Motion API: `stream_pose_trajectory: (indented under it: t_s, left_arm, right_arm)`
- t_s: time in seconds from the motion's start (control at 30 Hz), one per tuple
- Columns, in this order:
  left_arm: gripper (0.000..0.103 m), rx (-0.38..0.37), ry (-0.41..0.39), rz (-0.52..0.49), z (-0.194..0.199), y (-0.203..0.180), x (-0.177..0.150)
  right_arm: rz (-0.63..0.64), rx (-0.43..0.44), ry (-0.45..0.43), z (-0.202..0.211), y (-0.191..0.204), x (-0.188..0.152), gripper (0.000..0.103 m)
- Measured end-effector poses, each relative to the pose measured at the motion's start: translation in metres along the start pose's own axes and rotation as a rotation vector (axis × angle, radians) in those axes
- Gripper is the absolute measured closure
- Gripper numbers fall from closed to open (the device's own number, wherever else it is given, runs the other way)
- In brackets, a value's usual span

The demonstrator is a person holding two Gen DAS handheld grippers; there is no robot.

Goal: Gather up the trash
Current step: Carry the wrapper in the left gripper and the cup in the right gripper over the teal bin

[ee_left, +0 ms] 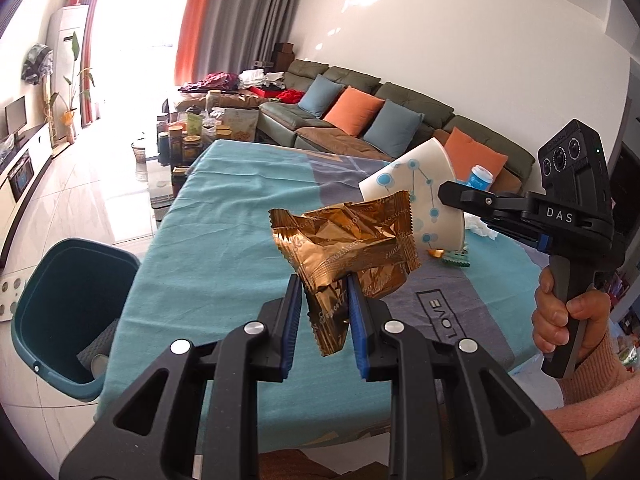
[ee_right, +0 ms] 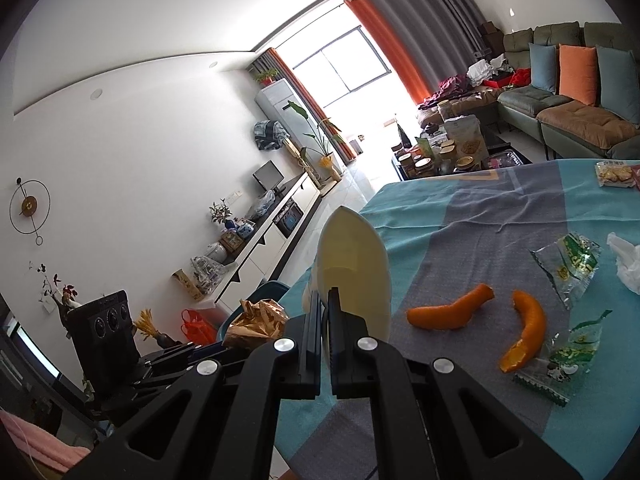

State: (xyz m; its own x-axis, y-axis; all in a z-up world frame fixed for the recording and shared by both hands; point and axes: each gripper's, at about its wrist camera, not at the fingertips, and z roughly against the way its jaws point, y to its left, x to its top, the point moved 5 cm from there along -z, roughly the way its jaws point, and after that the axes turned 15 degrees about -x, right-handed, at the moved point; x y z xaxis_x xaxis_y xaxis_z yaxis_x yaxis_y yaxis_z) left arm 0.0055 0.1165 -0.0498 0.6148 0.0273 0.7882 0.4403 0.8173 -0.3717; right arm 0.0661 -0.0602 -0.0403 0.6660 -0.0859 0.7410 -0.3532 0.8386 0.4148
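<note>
Holding trash: both tools are lifted over the desk [ee_left: 224, 216], which is draped in a teal and grey cloth.
Left tool [ee_left: 323, 280]: jaws narrowed to a small gap, blue pads pinching the lower corner of a crumpled gold wrapper [ee_left: 348, 248], which sticks up and forward from the tips.
Right tool [ee_right: 325, 294]: jaws fully together on the rim of a squashed paper cup [ee_right: 354, 260]; the flattened cup rises just ahead of its tips, mouth edge toward the camera.
Cup from the left tool's view: white with blue dots [ee_left: 420, 196], up and to the right of the wrapper, clamped by the other tool, whose handle a hand [ee_left: 568, 316] in a pink sleeve grips.
Bin [ee_left: 60, 308]: teal, open, on the floor below and left of the left tool, beside the desk edge.
Remaining trash: two orange peels [ee_right: 448, 312] on the cloth right of the right tool; green-printed clear wrappers [ee_right: 572, 260] and a white tissue [ee_right: 628, 264] farther right.
</note>
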Motion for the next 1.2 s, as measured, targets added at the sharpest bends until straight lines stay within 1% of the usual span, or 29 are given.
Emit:
stream_pose_trajectory:
  t_s: [0.4,0.77,0.93,1.2]
  left_arm:
    - [0.080,0.079,-0.043,0.055,0.032,0.035,-0.003]
    - [0.080,0.151,-0.080,0.100,0.062,0.063,-0.005]
    - [0.080,0.184,-0.096,0.120,0.070,0.076,-0.005]
    - [0.080,0.241,-0.121,0.153,0.094,0.100,-0.008]
  right_arm:
    - [0.047,0.074,0.046,-0.035,0.038,0.009,0.101]
    - [0.105,0.142,0.097,-0.065,0.081,0.011,0.101]
    - [0.120,0.165,0.115,-0.080,0.095,0.010,0.101]
    - [0.145,0.197,0.144,-0.099,0.122,0.013,0.101]
